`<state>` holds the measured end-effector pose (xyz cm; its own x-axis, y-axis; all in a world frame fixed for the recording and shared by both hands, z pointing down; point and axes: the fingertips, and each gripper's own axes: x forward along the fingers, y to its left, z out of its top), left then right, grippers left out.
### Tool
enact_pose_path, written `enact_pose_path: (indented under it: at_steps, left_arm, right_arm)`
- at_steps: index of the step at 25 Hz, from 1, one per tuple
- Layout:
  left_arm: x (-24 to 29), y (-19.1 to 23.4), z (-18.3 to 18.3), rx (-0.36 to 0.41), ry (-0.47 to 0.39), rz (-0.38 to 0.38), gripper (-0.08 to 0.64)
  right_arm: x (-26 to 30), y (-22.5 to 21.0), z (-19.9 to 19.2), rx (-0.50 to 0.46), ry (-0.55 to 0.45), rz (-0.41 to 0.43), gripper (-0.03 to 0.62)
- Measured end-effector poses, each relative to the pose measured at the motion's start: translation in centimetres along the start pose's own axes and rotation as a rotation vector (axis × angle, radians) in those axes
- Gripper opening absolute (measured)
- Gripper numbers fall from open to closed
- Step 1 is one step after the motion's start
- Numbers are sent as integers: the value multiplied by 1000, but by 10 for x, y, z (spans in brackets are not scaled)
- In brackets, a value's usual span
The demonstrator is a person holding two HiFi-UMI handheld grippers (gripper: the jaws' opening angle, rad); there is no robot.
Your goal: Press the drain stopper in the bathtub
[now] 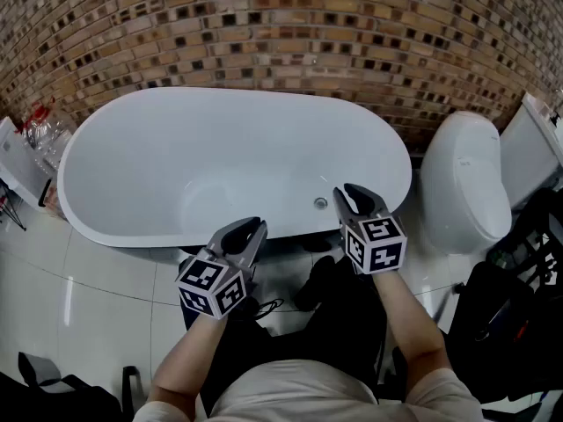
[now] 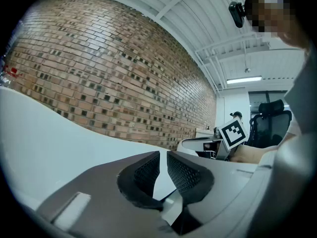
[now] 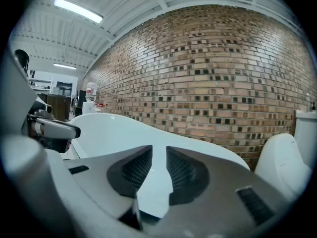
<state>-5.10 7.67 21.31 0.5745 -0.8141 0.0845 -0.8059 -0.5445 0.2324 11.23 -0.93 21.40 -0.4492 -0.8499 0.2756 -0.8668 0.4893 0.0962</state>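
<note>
Bathtub rim (image 1: 97, 222) — both hand-held grippers (image 1: 249, 229) (image 1: 354, 193) outstretched above.

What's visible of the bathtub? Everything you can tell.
The bathtub is a white, glossy, oval freestanding tub, upright and empty, standing on pale floor tiles before the brick wall. A small round metal drain stopper sits low inside, toward the end nearest the toilet. Nothing visibly touches the tub besides the floor.

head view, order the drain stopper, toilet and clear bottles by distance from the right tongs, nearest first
1. drain stopper, just left of the right tongs, in the bathtub
2. toilet, off to the right
3. clear bottles, far left past the bathtub
</note>
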Motion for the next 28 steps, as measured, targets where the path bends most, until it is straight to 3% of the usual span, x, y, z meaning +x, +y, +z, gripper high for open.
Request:
enact_pose_path:
  at_steps: [10,28]
  left_arm:
    - [10,-3,3,31,18,-34,52]
    - [21,11,21,71,35,-16,52]
  right_arm:
    - [-5,-3,10,-19,14,23,97]
    - [10,-2,82,-93,-33,48,60]
